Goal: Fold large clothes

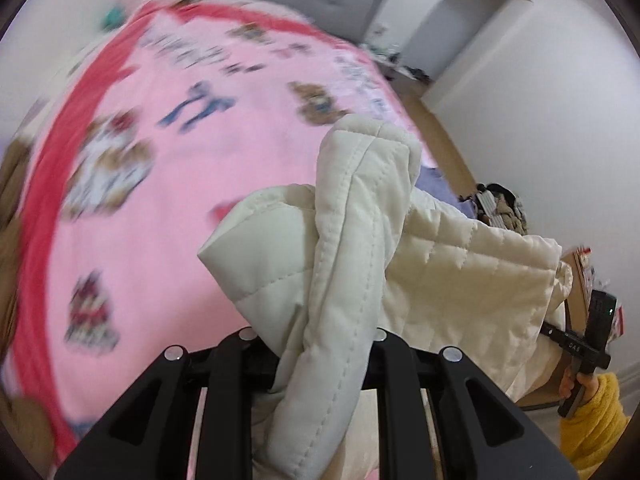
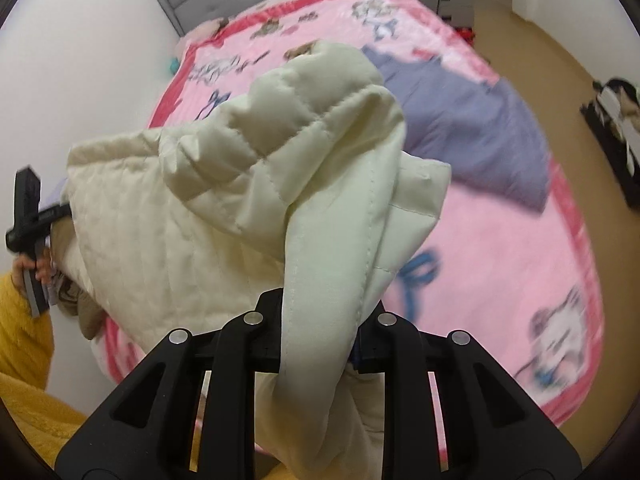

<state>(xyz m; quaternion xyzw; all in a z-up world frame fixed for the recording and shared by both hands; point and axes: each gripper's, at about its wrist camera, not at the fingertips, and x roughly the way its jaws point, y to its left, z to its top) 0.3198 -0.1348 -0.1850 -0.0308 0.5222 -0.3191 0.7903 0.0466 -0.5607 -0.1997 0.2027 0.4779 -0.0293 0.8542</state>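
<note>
Holding the cream quilted jacket (image 1: pixel 400 248) above the pink blanket (image 1: pixel 168 200), your left gripper (image 1: pixel 320 364) and right gripper (image 2: pixel 316 344) are each nearly closed, pinching a bunched edge. If you swing too fast, that thick padded fabric could slip free and drop crumpled onto the blanket.

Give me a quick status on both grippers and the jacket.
Left gripper shut on cream quilted jacket. Right gripper shut on it too. Jacket lifted over pink blanket. Purple cloth lies on the bed beyond.
</note>
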